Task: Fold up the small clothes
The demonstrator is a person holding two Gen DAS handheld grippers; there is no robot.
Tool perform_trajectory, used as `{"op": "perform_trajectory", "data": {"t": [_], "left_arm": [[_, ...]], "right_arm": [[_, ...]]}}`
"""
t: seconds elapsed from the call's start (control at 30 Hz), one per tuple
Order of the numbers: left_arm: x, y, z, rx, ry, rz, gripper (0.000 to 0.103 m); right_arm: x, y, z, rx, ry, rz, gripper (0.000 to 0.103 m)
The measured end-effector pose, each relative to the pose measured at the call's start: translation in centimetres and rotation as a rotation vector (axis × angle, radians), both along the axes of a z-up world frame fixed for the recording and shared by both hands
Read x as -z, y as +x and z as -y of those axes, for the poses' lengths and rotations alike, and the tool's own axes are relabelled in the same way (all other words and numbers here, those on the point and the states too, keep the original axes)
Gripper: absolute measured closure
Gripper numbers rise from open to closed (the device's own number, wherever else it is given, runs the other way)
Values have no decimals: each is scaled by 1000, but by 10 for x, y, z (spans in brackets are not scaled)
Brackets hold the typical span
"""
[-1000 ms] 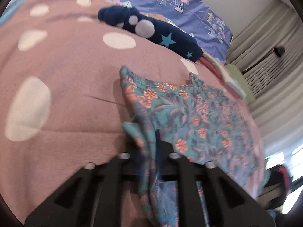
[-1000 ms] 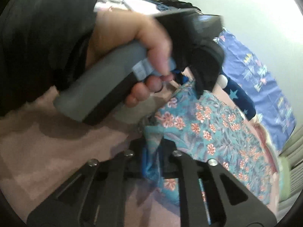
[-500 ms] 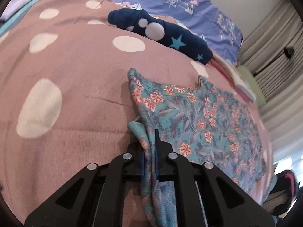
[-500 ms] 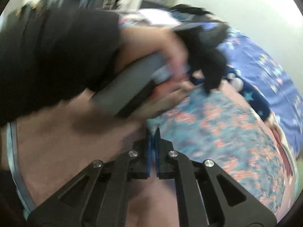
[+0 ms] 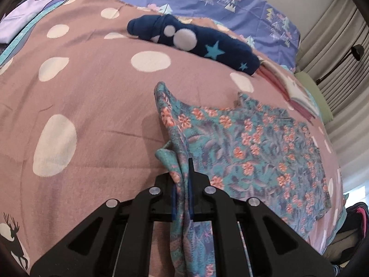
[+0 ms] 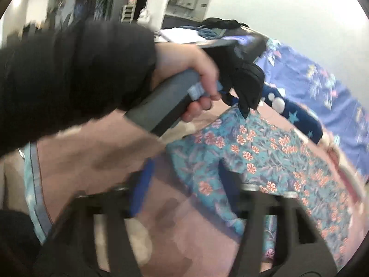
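Note:
A small teal garment with orange flowers (image 5: 249, 143) lies spread on the pink polka-dot bedspread (image 5: 92, 92). My left gripper (image 5: 182, 184) is shut on the garment's near left edge, and a bunched fold hangs between its fingers. In the right wrist view the garment (image 6: 265, 154) lies ahead, and my right gripper (image 6: 184, 184) is open with its fingers wide apart just above the garment's near corner, holding nothing. The left gripper (image 6: 244, 106), in the person's hand, shows there pinching the far corner.
A folded navy garment with stars and white dots (image 5: 196, 41) lies beyond the floral one. A blue patterned sheet (image 5: 230, 2) is behind it. A pink-and-white folded item (image 5: 297, 92) lies at right. Curtains (image 5: 341, 57) hang at far right.
My right gripper has opened and let go of the garment's near corner. My left gripper stays shut on the edge and has shifted a little.

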State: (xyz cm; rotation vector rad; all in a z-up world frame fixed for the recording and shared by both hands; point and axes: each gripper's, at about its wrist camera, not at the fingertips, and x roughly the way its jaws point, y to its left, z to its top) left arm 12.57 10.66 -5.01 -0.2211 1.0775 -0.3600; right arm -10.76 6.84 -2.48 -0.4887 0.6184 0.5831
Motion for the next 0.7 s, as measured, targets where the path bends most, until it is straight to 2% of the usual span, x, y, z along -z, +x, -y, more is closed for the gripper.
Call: {"op": "perform_trajectory", "data": {"t": [0.17,0.23,0.33,0.43,0.57,0.6,0.63,0.67,0.7], "left_arm": [[7,5,-1,21,12,-26,95],[8,6,1,35,28,-28,95],[10,7,4,63,39,-30,95],[12,10,1,83,23,-41,95],[14,14,-2,88,-7,-57,95],[15,14,-3,88,-13,-58,94],[15,14,-3,85,-17,-59,94],[16,14,-3,82,-20,-60,94],[16,14,-4,79,-23,-62,94]], "right_arm": [[28,-19,-33,3,-227,81,43],[34,-19,-38,15,-261,100,43],[30,-10,-42,42,-257,86,43],[28,6,-47,78,-274,74,43],[40,31,-58,114,-309,104,44],[40,36,-61,117,-311,107,49],[41,40,-62,114,-313,103,59],[41,41,-62,111,-313,92,87],[41,45,-61,116,-309,81,90]]}}
